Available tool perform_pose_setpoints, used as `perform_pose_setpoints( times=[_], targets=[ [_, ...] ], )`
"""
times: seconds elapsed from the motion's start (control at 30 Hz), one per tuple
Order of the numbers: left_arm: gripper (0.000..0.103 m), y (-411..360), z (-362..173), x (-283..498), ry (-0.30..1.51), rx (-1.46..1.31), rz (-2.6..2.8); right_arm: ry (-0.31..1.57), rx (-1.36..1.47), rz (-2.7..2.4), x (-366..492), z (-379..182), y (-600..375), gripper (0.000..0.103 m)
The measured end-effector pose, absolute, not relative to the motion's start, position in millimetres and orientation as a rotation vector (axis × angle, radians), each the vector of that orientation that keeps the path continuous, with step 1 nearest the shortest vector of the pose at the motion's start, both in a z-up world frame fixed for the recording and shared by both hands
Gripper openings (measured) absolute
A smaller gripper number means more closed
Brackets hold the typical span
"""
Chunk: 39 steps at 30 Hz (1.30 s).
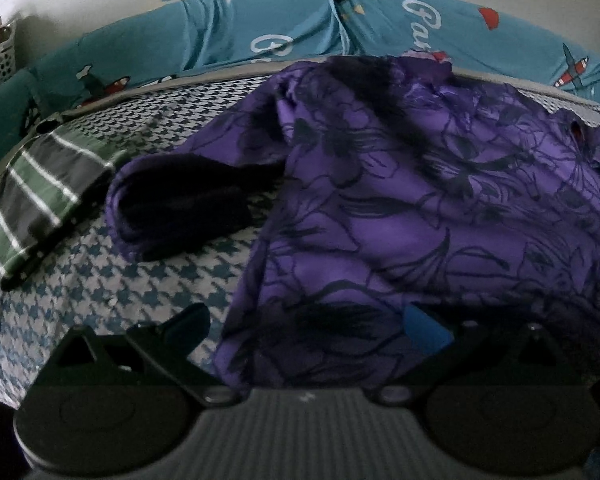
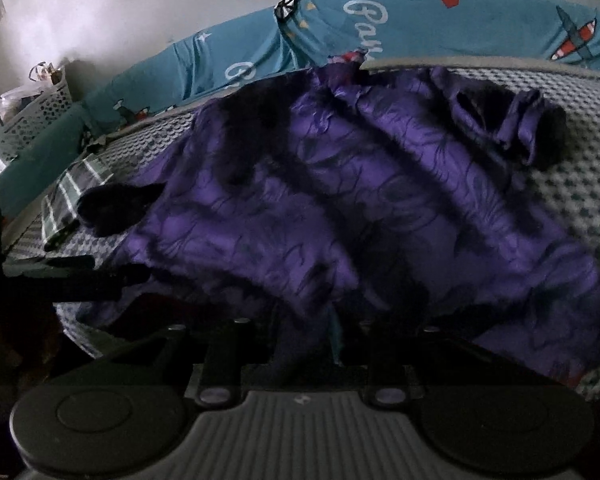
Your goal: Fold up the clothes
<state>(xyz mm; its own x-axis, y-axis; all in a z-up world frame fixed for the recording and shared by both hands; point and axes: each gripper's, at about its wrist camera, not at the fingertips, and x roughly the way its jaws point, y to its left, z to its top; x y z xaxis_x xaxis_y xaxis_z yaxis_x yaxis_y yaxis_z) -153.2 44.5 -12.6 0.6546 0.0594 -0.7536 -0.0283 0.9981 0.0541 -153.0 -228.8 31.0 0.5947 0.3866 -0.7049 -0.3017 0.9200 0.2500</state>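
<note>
- A purple satin garment printed with dark floral line-work [image 1: 440,208] is spread, rumpled and creased, over a blue-and-white houndstooth bed cover [image 1: 112,276].
- In the left wrist view, the left gripper [image 1: 304,328] is seen with its 2 fingers set wide apart; the near hem of the purple garment lies between them, and a blue pad [image 1: 424,328] shows on the right-hand finger, against the cloth.
- Whether that cloth is pressed by either finger cannot be told.
- A dark purple sleeve [image 1: 180,216] of the garment sticks out to the left, lying on the houndstooth cover.
- A folded green, grey and white striped garment [image 1: 40,196] is placed to the left of the sleeve, near but apart from it.
- In the right wrist view, the right gripper [image 2: 336,336] is seen with its fingers drawn close together around a bunched fold of the purple garment's near edge; the fingertips are hidden in dark cloth.
- A second sleeve [image 2: 516,128] is seen crumpled at the far right of the garment.
- A teal sheet with aeroplane prints and white script [image 2: 420,28] runs along the far side, against a pale wall [image 2: 120,20].
- A white perforated plastic basket [image 2: 32,116] stands at the far left.
</note>
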Motion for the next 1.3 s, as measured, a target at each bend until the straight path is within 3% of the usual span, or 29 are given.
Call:
perform_pose_setpoints(
  times=[0.57, 1.3],
  targets=[
    [0.103, 25.0, -2.8, -95.8, 0.865, 0.082, -0.014, 0.723, 0.105, 0.333, -66.3, 65.2, -267.4, 0.032],
    [0.103, 8.1, -2.3, -18.0, 0.882, 0.112, -0.106, 0.716, 0.236, 0.148, 37.4, 58.0, -306.0, 0.033]
  ],
)
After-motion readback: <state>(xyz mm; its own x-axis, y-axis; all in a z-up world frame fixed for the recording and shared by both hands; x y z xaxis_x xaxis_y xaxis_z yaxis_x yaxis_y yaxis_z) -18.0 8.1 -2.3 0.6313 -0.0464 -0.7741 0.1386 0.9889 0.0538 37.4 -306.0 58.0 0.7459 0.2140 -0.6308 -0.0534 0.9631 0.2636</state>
